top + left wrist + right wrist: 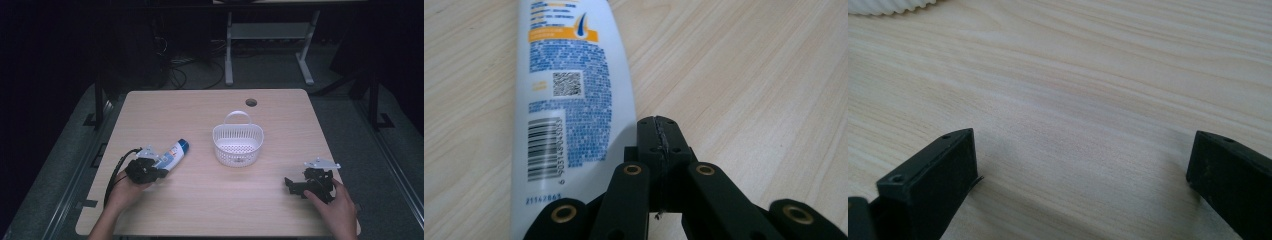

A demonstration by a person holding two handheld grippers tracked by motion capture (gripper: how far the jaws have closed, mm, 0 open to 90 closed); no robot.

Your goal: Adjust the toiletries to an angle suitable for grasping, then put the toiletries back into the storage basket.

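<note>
A white bottle with a blue cap (175, 152) lies on its side on the wooden table (225, 200), cap pointing toward the basket. In the left gripper view the bottle's printed back label and barcode (569, 90) face up. My left gripper (164, 169) rests low at the bottle's bottom end, its jaws pressed together with nothing between them (659, 125); the bottle lies just beside them on the left. My right gripper (289, 184) sits near the table's front right. Its jaws stand wide apart over bare wood (1083, 160).
A white slotted basket with a handle (220, 145) stands at the table's middle, between the two grippers; its ribbed edge (888, 6) shows at the top left of the right gripper view. A cable hole (251, 102) lies near the far edge.
</note>
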